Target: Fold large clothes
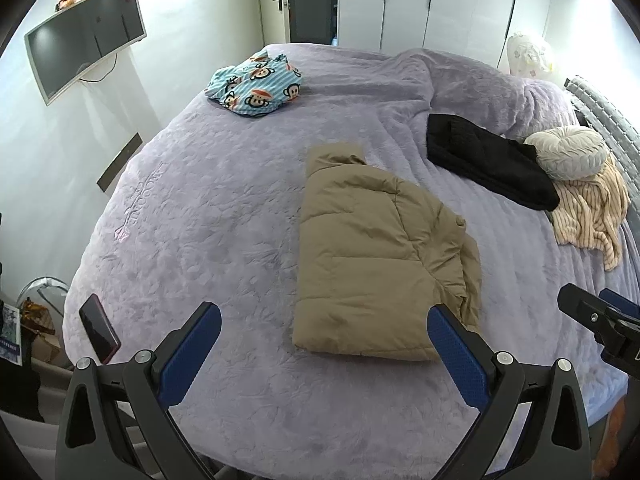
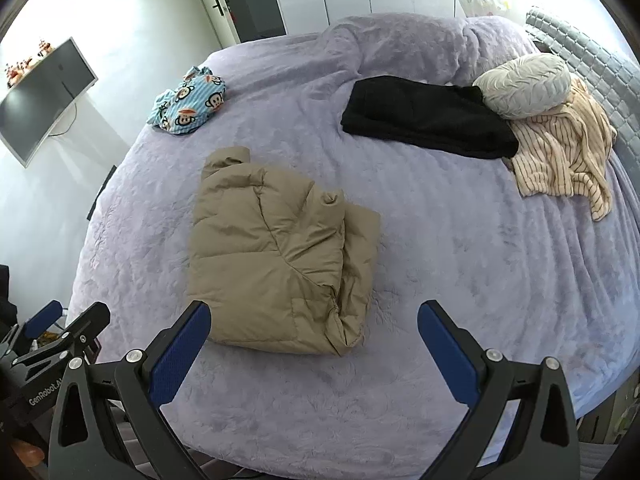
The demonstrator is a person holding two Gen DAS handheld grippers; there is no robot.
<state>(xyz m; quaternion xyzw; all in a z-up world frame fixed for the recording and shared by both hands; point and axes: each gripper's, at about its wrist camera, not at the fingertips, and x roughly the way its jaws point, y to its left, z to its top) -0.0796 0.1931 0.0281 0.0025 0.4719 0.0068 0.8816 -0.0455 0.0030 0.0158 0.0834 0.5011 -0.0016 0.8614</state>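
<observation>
A tan puffer jacket (image 1: pixel 372 256) lies folded lengthwise on the lilac bed cover (image 1: pixel 200 208), collar at the far end; it also shows in the right wrist view (image 2: pixel 276 264). My left gripper (image 1: pixel 324 322) is open and empty, hovering above the near hem of the jacket. My right gripper (image 2: pixel 314 320) is open and empty, just short of the jacket's near right corner. The right gripper shows at the right edge of the left wrist view (image 1: pixel 600 320), and the left gripper at the lower left of the right wrist view (image 2: pixel 64 324).
A black folded garment (image 2: pixel 428 116), a striped beige garment (image 2: pixel 568 152) and a round grey cushion (image 2: pixel 524 84) lie at the far right. A blue monkey-print garment (image 1: pixel 256 84) lies at the far left. A phone (image 1: pixel 99 328) sits at the bed's near left edge. A TV (image 1: pixel 84 48) hangs on the left wall.
</observation>
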